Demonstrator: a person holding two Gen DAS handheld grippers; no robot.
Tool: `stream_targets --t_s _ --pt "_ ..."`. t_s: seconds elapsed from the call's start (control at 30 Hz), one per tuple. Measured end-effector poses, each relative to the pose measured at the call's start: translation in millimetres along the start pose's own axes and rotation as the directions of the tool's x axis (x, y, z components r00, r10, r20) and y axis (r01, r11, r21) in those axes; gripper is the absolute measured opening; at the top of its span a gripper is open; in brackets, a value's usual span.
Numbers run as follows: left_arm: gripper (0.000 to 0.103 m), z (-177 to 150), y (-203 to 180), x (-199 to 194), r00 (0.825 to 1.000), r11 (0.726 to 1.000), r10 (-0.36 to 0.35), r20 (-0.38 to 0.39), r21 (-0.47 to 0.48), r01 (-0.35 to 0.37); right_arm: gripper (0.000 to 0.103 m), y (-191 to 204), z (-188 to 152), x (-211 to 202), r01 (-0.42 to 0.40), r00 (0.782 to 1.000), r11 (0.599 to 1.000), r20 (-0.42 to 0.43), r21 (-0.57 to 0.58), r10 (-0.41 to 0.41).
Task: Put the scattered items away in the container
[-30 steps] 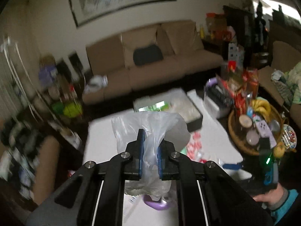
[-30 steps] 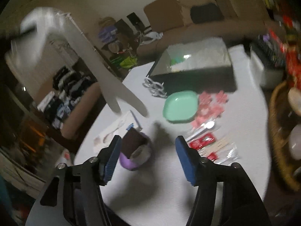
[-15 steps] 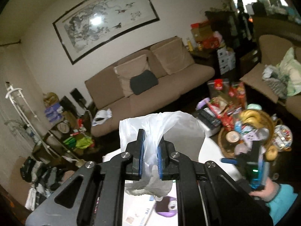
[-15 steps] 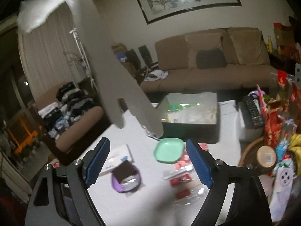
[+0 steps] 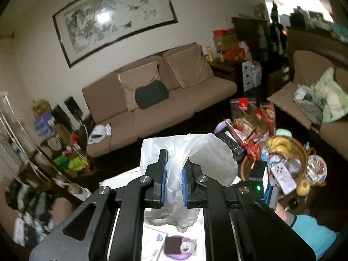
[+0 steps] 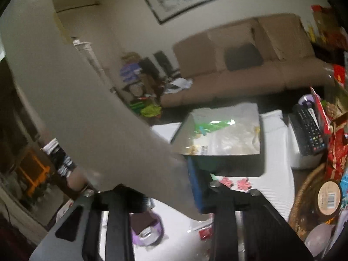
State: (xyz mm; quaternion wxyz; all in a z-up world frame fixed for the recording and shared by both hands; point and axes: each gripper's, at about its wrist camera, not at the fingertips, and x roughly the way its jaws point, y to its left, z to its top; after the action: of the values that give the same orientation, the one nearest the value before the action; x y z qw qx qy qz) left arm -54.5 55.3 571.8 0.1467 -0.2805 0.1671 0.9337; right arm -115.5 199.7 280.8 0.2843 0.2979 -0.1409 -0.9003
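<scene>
My left gripper [image 5: 174,178] is shut on a thin white plastic bag [image 5: 206,152], held up above the white table [image 6: 271,184]. In the right wrist view the same bag [image 6: 76,108] hangs across the left half and runs down between the fingers of my right gripper [image 6: 169,187]. Its jaws are closing around the bag; the blue right pad [image 6: 196,187] shows at the film's edge, while the other pad is hidden behind it. A purple cup [image 6: 148,232] with a dark packet lies below. The black box [image 6: 228,165] stands behind, with packets inside.
Pink paper flowers [image 6: 243,183] and a red sachet [image 6: 205,232] lie on the table. A wicker basket [image 5: 298,145] of fruit and snacks crowds the right side, beside a remote [image 6: 308,128]. A hand in a teal sleeve [image 5: 308,232] holds the right gripper. The sofa [image 5: 163,108] stands behind.
Both grippers have risen, the left one lifting the bag higher. The right jaws spread wide, then narrowed, and the bag now hangs between them instead of to their left.
</scene>
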Motion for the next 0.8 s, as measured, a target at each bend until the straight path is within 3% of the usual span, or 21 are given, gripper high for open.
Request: stream_targets --t_s 0.27,0.5,0.67,0.8 --pt "0.011 -8 61 133 0.998 0.997 -0.010 -0.061 -0.081 0.005 0.020 -41 55 69 0.169 0.986 0.985 -0.009 -0.014 -0.169" --pt "0.011 -50 113 276 0.978 0.975 -0.058 -0.200 -0.221 0.012 0.018 -75 72 141 0.194 0.974 0.980 -0.111 -0.052 -0.198" --pt "0.011 -95 145 344 0.956 0.933 -0.129 -0.262 -0.358 0.027 0.017 -84 73 186 0.255 0.947 0.957 -0.162 -0.137 -0.276" --pt "0.011 -128 154 382 0.937 0.903 -0.180 -0.300 -0.429 0.036 0.016 -88 70 208 0.249 0.942 0.956 -0.190 -0.158 -0.277"
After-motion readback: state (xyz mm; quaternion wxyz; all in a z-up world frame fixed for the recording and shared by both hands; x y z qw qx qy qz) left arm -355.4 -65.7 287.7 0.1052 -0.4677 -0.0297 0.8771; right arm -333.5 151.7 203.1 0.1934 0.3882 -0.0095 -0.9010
